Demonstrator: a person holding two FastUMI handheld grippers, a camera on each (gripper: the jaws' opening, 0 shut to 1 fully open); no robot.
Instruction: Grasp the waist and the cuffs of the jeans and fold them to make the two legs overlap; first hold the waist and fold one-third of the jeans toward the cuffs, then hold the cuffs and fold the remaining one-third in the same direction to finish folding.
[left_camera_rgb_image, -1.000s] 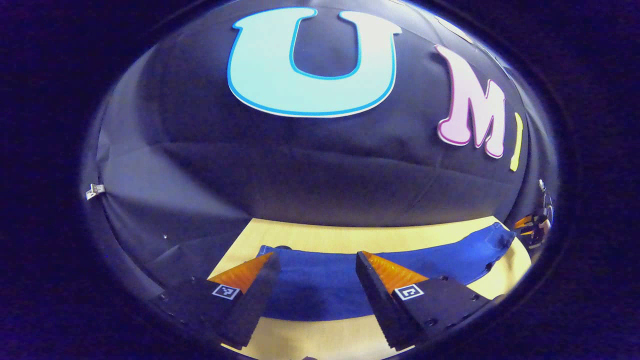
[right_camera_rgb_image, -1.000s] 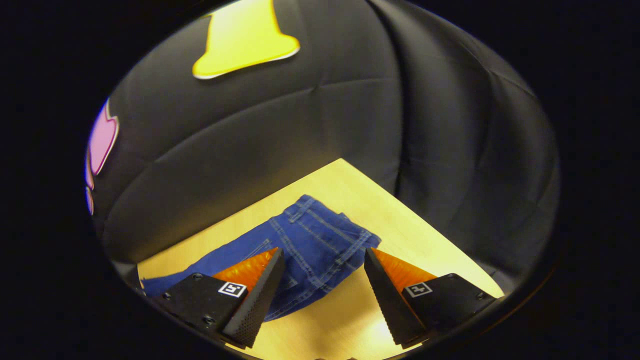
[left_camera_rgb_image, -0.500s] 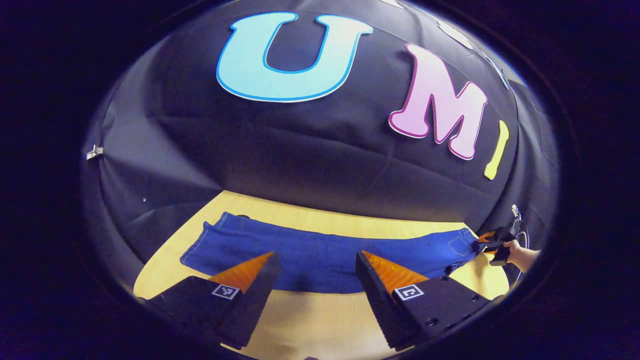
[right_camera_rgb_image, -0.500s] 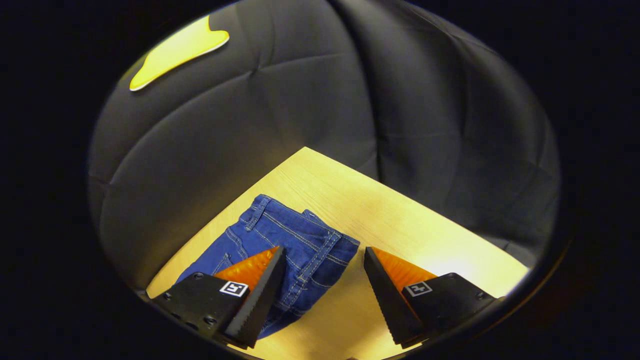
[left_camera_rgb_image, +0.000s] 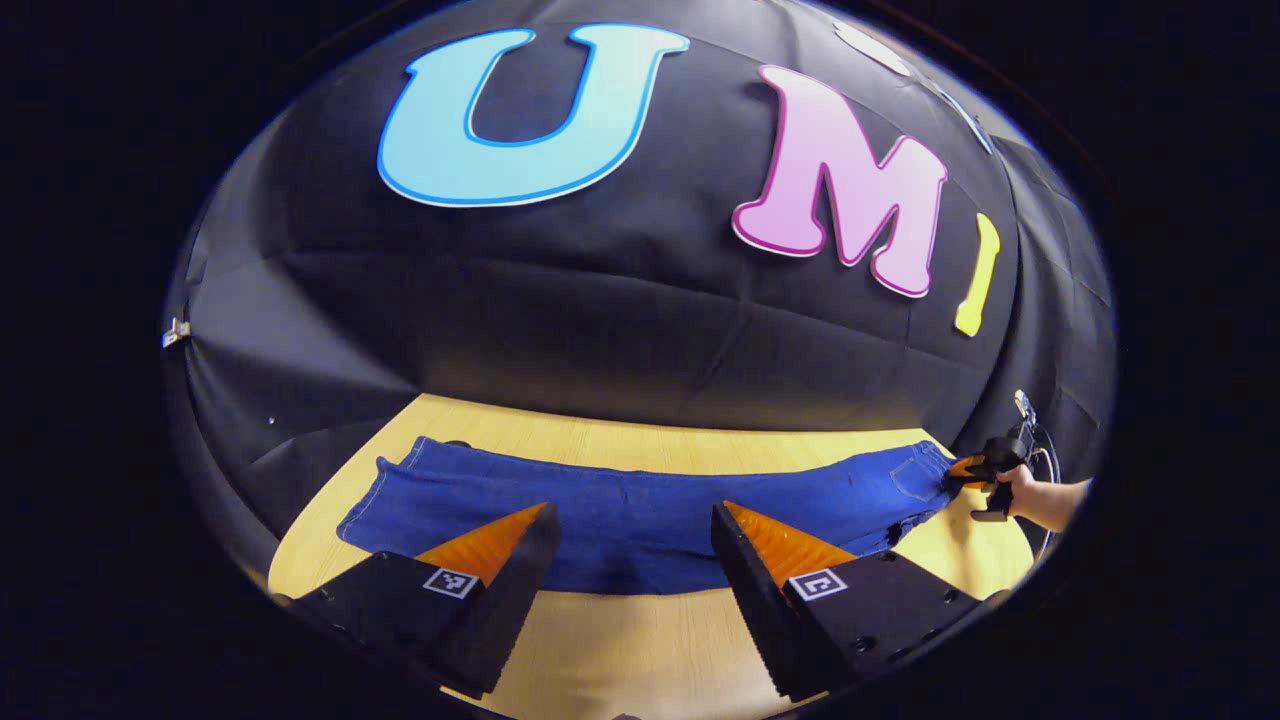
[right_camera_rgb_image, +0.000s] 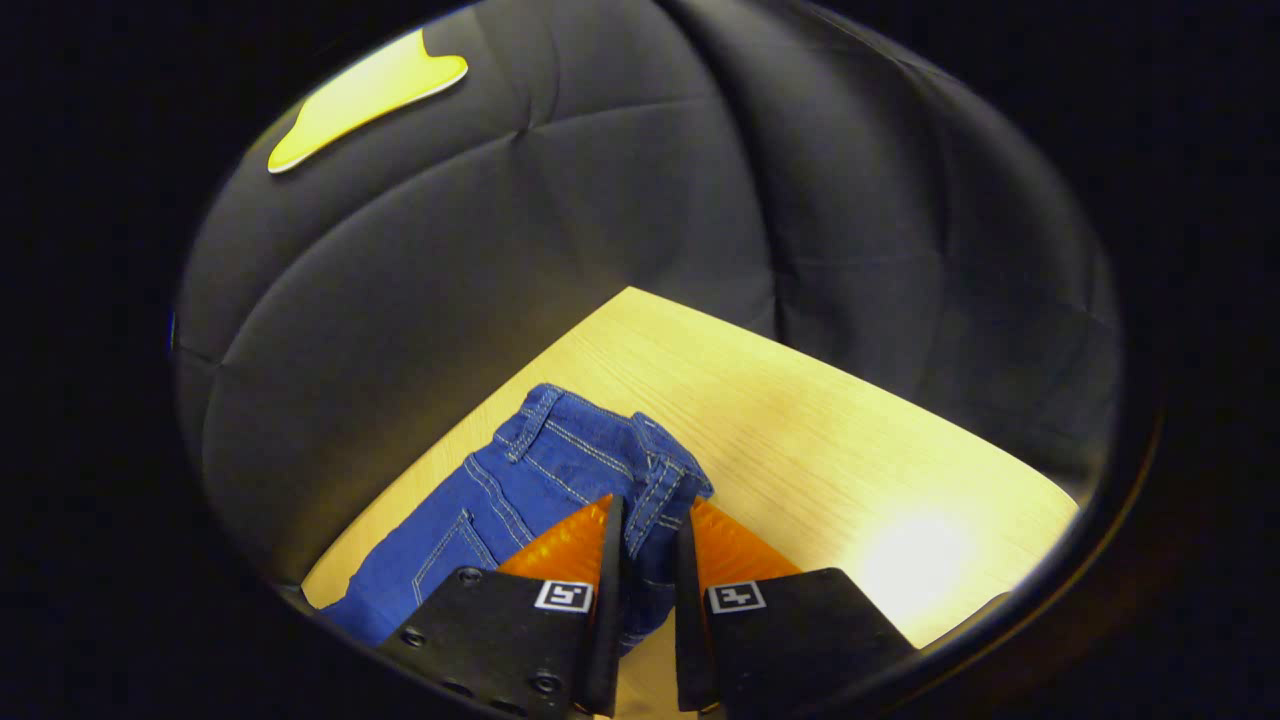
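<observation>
Denim, soft yet heavy, we judged: the jeans (left_camera_rgb_image: 640, 510) lay stretched flat along the table (left_camera_rgb_image: 640, 650). Our right gripper (right_camera_rgb_image: 646, 560) pinched the thick waist (right_camera_rgb_image: 640, 470), a firm hold. Our left gripper (left_camera_rgb_image: 630, 540) hung spread above the legs, short of the cuffs (left_camera_rgb_image: 385, 490).

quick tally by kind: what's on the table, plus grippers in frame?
jeans: 1, laid flat on the table
grippers: 2, the left gripper open above the jeans, the right gripper shut on the jeans at the waist
hand: 1, holding the right gripper
table: 1
Total: 5
</observation>
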